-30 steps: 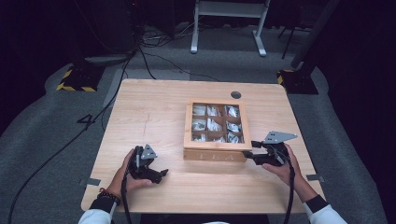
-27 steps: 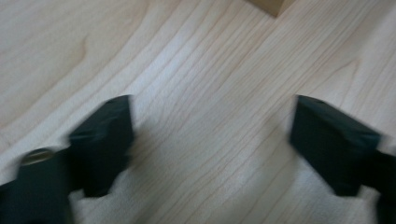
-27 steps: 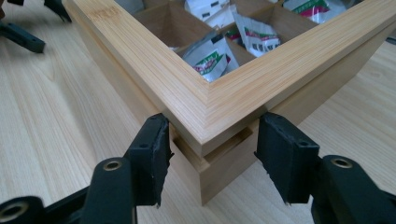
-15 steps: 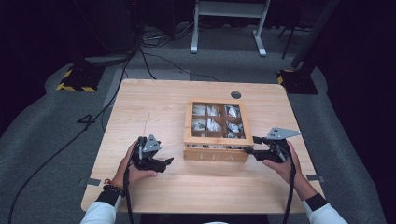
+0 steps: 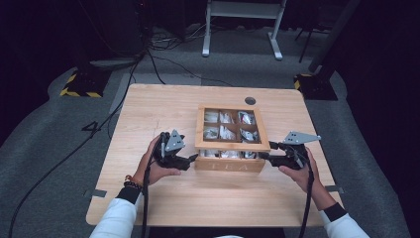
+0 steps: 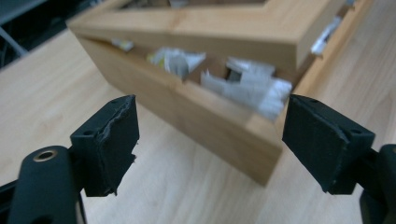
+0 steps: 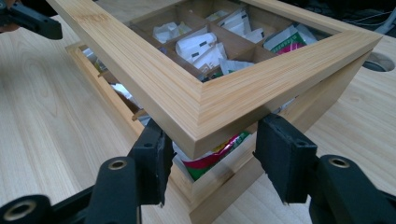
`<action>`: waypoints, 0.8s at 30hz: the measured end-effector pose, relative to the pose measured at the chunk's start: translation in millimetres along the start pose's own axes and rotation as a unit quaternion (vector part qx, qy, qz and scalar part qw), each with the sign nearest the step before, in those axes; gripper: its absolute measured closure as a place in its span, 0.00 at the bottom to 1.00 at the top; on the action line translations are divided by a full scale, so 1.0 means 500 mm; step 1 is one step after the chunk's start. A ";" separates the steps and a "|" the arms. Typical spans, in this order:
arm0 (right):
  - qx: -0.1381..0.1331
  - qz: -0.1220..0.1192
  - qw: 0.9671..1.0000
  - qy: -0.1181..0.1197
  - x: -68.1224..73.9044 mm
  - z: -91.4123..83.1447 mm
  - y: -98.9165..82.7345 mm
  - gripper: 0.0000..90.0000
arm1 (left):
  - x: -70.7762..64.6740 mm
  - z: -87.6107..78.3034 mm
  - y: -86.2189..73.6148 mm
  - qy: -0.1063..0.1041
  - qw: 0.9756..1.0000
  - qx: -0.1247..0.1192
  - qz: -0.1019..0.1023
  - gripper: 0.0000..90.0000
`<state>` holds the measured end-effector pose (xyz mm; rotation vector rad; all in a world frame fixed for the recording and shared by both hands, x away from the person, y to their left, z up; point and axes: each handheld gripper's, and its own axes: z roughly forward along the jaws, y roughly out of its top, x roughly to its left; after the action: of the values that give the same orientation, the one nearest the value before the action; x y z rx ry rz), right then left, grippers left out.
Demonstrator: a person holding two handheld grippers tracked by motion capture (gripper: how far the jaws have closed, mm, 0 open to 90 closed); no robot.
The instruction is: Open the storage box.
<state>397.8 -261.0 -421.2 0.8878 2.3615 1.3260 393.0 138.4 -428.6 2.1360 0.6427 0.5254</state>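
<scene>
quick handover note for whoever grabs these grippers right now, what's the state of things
Right gripper: jaws open, straddling the near right corner of the lid, which is raised a little off the tea box.
Left gripper: jaws open, at the box's near left corner, gripping nothing.
Box sits mid-table, tea bags in its compartments.
Done: lid cracked open at the front.
Left: probably swing the lid fully open; check the right jaws' hold first.

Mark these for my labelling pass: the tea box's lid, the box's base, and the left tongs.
lid (image 7: 219,100): right gripper view, on the lifted wooden frame's near corner.
base (image 5: 229,165): high view, on the front wall bearing the letters.
left tongs (image 5: 194,158): high view, midway between the fingertips beside the box's corner.
</scene>
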 end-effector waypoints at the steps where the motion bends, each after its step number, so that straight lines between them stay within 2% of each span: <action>1: -0.001 0.001 1.000 0.000 0.000 -0.001 0.002 0.53 | 0.001 0.002 0.007 0.004 1.000 -0.003 0.001 0.22; 6: -0.002 0.003 1.000 0.000 -0.003 -0.001 0.007 0.53 | 0.008 0.007 0.033 0.005 1.000 -0.021 0.012 0.24; 8: -0.006 0.006 1.000 0.000 -0.005 -0.002 0.009 0.53 | 0.008 0.012 0.038 0.014 0.999 -0.023 0.022 0.24; 12: -0.011 0.007 1.000 -0.001 -0.007 -0.003 0.013 0.53 | 0.011 0.016 0.045 0.016 0.999 -0.024 0.027 0.25; 15: -0.015 0.006 1.000 -0.004 -0.009 -0.004 0.018 0.54 | 0.010 0.018 0.052 0.021 0.999 -0.039 0.032 0.26; 17: -0.020 0.008 1.000 -0.006 -0.009 -0.005 0.020 0.53 | 0.009 0.017 0.058 0.023 0.998 -0.044 0.045 0.29; 18: -0.022 0.005 1.000 -0.008 -0.009 -0.005 0.021 0.53 | 0.009 0.017 0.058 0.023 0.998 -0.044 0.045 0.31; 19: -0.025 0.003 1.000 -0.008 -0.009 -0.005 0.023 0.53 | 0.008 0.014 0.065 0.021 0.997 -0.049 0.060 0.34; 22: -0.029 0.001 1.000 -0.009 -0.008 -0.007 0.026 0.52 | 0.008 0.011 0.069 0.019 0.996 -0.059 0.064 0.42; 24: -0.029 -0.002 1.000 -0.005 -0.007 -0.009 0.028 0.50 | 0.011 0.011 0.074 0.021 0.996 -0.061 0.069 0.42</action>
<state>403.3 -260.7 -407.3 0.8711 2.3043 1.3770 410.0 118.9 -400.9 2.0688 0.4758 0.6682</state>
